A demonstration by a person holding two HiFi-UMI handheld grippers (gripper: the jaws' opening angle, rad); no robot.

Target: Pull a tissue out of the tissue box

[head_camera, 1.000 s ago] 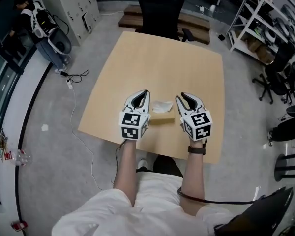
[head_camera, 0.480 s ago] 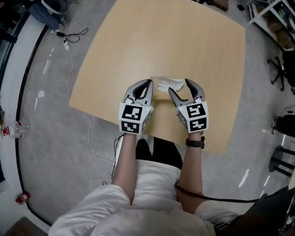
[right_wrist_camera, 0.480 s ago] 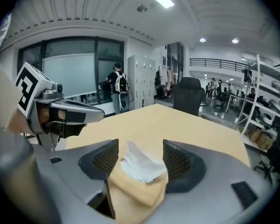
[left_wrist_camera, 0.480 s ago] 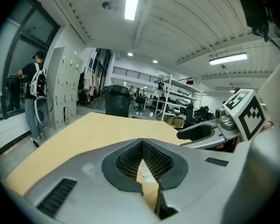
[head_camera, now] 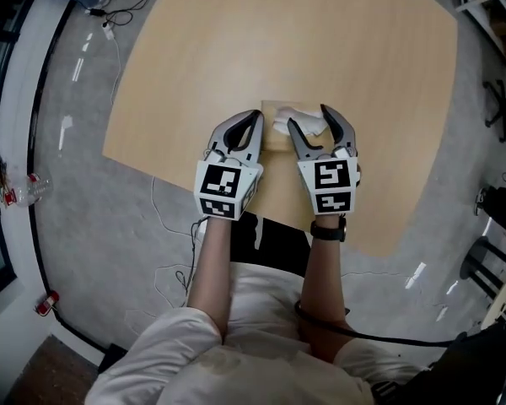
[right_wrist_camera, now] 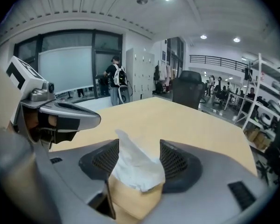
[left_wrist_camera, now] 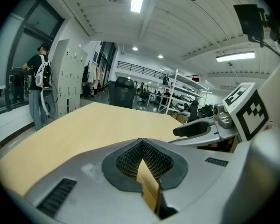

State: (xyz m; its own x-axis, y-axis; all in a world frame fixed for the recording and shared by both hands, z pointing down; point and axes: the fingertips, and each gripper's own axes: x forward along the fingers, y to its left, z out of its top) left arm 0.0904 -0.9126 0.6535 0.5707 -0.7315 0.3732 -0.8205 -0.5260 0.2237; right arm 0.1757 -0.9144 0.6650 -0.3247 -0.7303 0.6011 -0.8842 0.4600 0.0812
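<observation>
Tan tabletop [head_camera: 194, 57] under both tools. Right gripper [right_wrist_camera: 139, 160]: jaws spread wide, straddling the tissue [right_wrist_camera: 133, 171], pads clear of it on either side. Tissue stands as a crumpled white tuft out of the tissue box [right_wrist_camera: 130, 204], just under the jaws. Soft, featherlight, tears easily; pinch the tuft low, near the slot. Box looks light and may lift. Beyond, left gripper [head_camera: 253, 121]: jaws pressed together at the box's edge, seemingly touching it.

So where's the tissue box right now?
In the head view the tissue box sits on the table near the person's edge, right of the left gripper; the right gripper has open jaws around its tissue.
</observation>
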